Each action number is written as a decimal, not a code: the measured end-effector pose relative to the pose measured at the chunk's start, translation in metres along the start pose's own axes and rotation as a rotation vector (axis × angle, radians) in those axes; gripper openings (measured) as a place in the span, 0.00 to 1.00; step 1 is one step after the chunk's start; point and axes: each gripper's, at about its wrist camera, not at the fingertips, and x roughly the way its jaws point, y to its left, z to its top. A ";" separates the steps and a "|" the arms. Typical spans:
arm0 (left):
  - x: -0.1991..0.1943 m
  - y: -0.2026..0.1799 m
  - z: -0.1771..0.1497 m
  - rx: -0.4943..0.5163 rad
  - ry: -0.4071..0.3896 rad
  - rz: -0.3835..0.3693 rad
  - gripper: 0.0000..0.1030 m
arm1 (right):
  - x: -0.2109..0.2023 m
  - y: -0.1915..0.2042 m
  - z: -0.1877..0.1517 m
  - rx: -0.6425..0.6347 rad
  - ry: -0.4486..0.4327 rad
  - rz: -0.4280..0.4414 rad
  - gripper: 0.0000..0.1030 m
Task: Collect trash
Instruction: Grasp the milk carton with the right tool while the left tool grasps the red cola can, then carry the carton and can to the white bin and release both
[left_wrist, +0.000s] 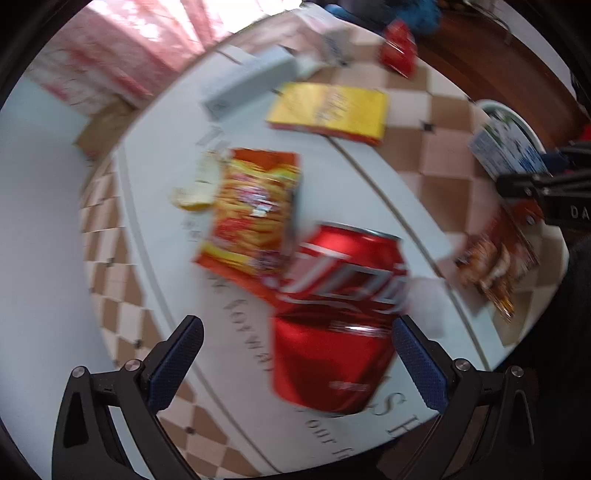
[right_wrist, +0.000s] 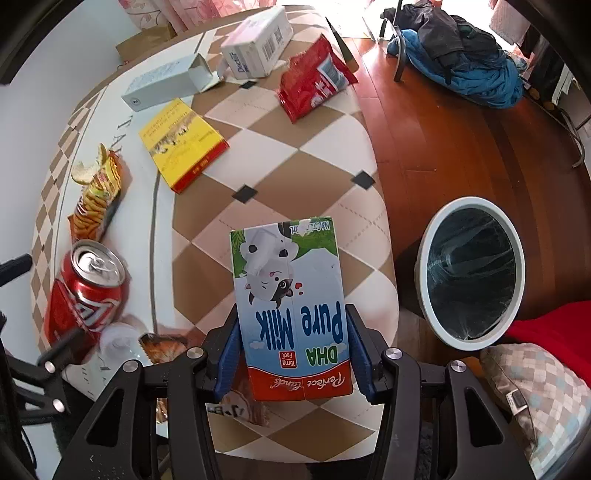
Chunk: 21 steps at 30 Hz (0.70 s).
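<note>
The whole left wrist view was smeared by motion blur, so the lettering on the can (left_wrist: 338, 321) and on the snack bag (left_wrist: 255, 212) could not be read. The print on the table (left_wrist: 155, 206) was blurred and partly hidden under the can. The milk carton (left_wrist: 506, 147) was half covered there by the right gripper (left_wrist: 543, 184), which the frame's right edge cut off. In the right wrist view the left gripper (right_wrist: 40, 354) was cut by the left edge and hid the can's (right_wrist: 86, 288) lower part. A wrapper (right_wrist: 166, 345) lay mostly hidden behind the right gripper's fingers (right_wrist: 229, 354). The bin's (right_wrist: 432, 258) inside was too dark to make out.
</note>
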 end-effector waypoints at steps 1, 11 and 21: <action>0.002 -0.002 0.001 0.010 0.003 -0.007 1.00 | 0.000 0.001 -0.005 0.004 0.000 0.000 0.52; 0.037 0.014 0.014 -0.074 0.043 -0.056 0.79 | 0.004 -0.013 0.000 0.040 0.015 0.006 0.52; 0.055 0.038 0.003 -0.137 0.066 -0.062 0.79 | 0.011 0.010 0.008 0.012 0.021 0.016 0.52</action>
